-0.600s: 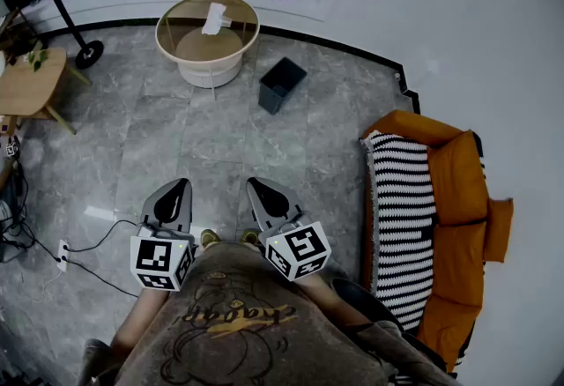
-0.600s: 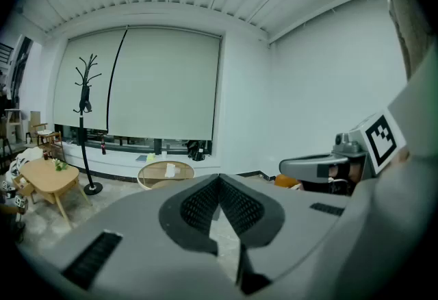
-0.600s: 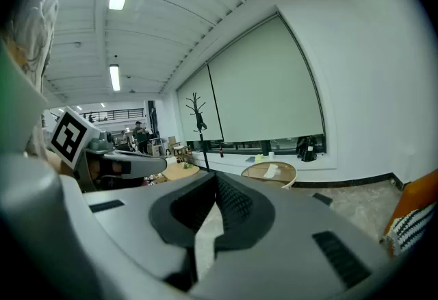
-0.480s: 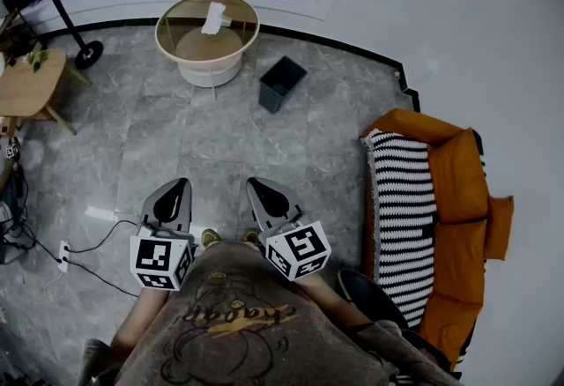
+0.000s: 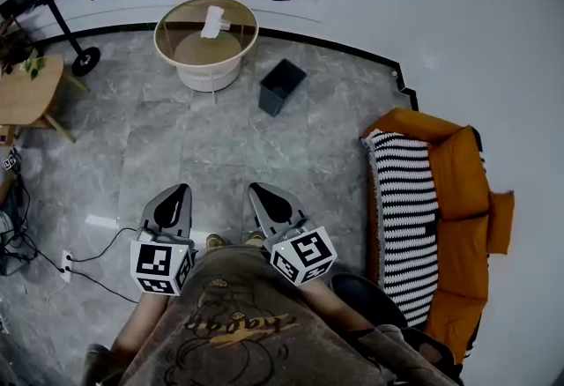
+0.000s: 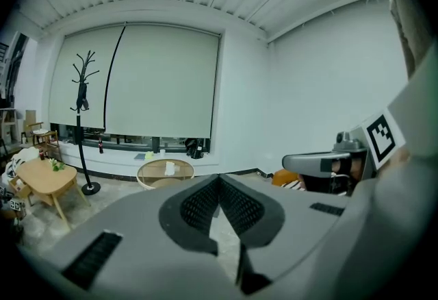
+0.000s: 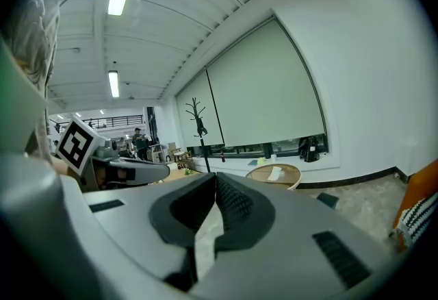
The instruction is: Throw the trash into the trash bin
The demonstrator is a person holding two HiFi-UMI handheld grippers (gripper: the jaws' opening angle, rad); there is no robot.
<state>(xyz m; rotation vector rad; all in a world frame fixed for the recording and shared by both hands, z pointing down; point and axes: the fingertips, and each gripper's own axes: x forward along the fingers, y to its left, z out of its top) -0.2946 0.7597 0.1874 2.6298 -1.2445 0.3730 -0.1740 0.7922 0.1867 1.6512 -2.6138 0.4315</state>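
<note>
A crumpled white piece of trash lies on the round glass-topped table at the far end of the room; it also shows small in the left gripper view, trash, and the right gripper view, trash. A dark square trash bin stands on the grey floor to the right of that table. My left gripper and right gripper are held close to the person's body, far from the table, both shut with nothing between the jaws.
A small wooden table stands at the left, with a black stand base beside it. An orange sofa with a striped throw fills the right side. Cables and a power strip lie on the floor at left.
The view has shifted slightly: table and bin sit a little higher in frame and both grippers a little lower. Both grippers keep their pose.
</note>
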